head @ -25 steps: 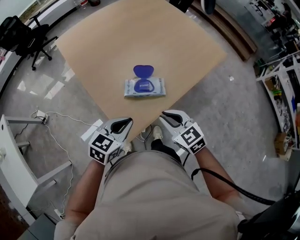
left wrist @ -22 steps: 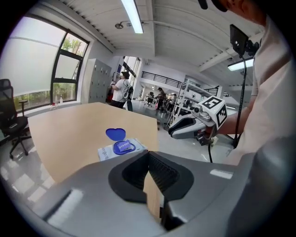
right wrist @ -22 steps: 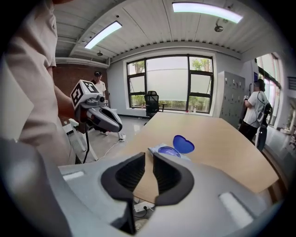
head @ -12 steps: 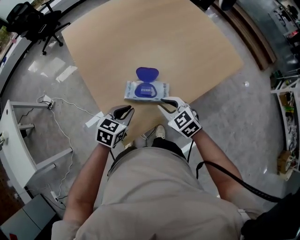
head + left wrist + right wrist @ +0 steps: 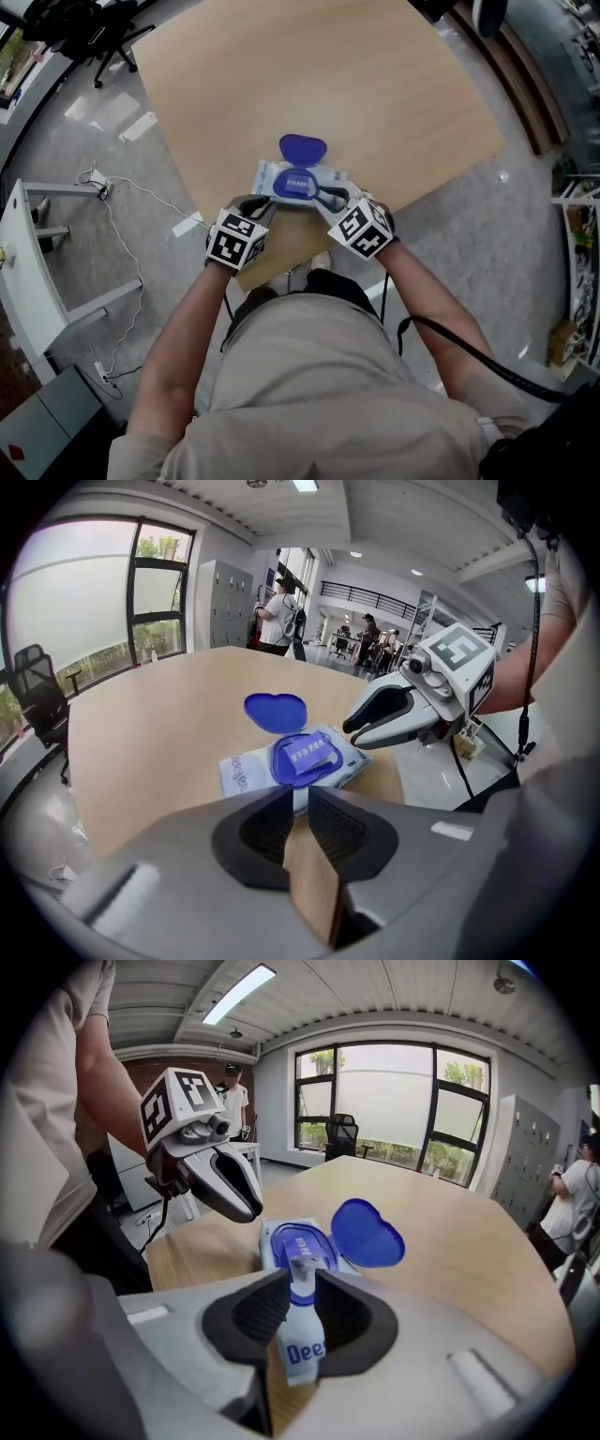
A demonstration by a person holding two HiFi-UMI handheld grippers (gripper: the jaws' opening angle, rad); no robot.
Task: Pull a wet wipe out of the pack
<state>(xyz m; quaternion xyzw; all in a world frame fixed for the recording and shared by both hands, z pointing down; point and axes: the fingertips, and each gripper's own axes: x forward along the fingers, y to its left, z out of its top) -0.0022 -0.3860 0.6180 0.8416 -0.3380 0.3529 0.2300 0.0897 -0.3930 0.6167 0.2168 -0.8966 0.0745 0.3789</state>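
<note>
Count: one wet-wipe pack [image 5: 300, 180], blue lid [image 5: 302, 147] flipped open, near my counter [image 5: 281, 75] edge | Change: both grippers, back at the edge a second ago, now at the pack | left gripper [image 5: 263, 202]: fingers narrow, bare wood between | right gripper [image 5: 328, 195]: fingers narrow over the pack (it shows through the gap) | Around: office chair [image 5: 89, 23], floor cable [image 5: 141, 192], well apart

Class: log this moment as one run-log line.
wipe pack: on table, lid open | left gripper: at pack's edge, jaws narrowly apart | right gripper: over pack, jaws narrowly apart
</note>
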